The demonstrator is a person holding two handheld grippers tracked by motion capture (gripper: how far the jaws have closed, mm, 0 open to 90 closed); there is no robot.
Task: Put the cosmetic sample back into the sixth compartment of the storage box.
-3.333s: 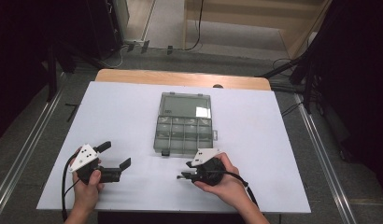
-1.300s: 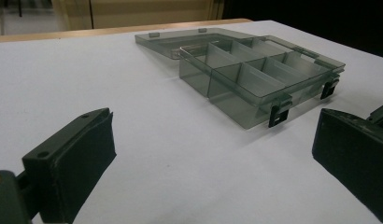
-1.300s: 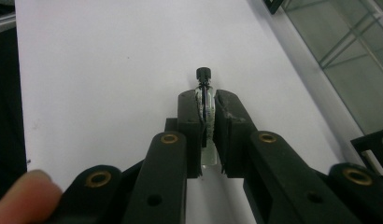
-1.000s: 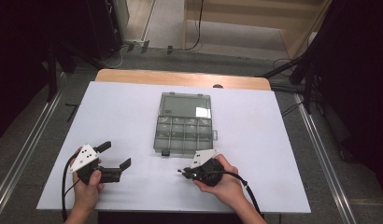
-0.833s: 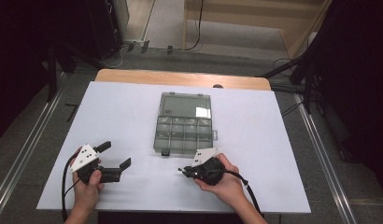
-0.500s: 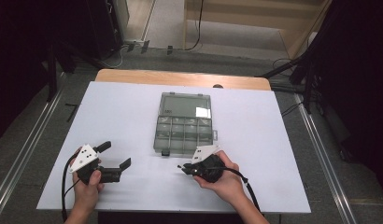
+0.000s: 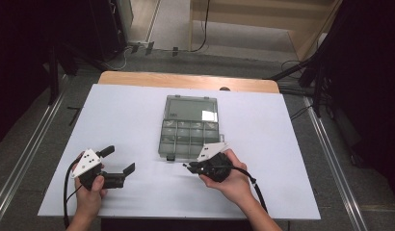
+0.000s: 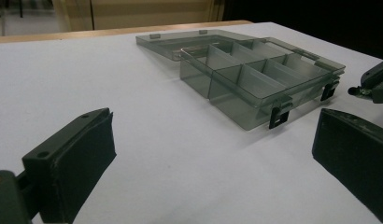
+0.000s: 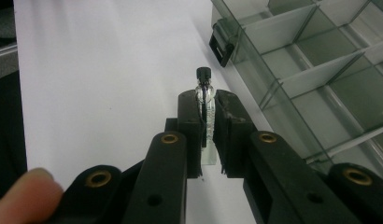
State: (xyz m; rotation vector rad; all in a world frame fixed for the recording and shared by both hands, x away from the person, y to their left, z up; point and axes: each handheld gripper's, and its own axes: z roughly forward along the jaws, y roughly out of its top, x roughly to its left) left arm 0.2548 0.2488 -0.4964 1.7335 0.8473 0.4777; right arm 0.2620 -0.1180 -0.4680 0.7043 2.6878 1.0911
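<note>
An open, grey see-through compartment box [image 7: 190,127] lies mid-table, lid folded back, its compartments bare [image 8: 255,74] [image 9: 320,60]. My right gripper [image 7: 189,167] hovers just in front of the box's near edge, pointing left. In the right gripper view its jaws [image 9: 207,112] are shut on a small glass vial [image 9: 206,105] with a black cap, held upright between the pads. My left gripper [image 7: 119,160] rests at the table's near left, open, with nothing between its pads [image 8: 82,154]. The right gripper's tip [image 8: 374,86] shows beside the box latches.
A white sheet [image 7: 138,120] covers the table; a wooden edge [image 7: 186,79] shows at the far side. Metal rails run along the floor on both sides. Black latches [image 8: 278,116] stick out from the box's near edge.
The right gripper has shifted slightly back and forth in front of the box with the vial still held. The left gripper has stayed put.
</note>
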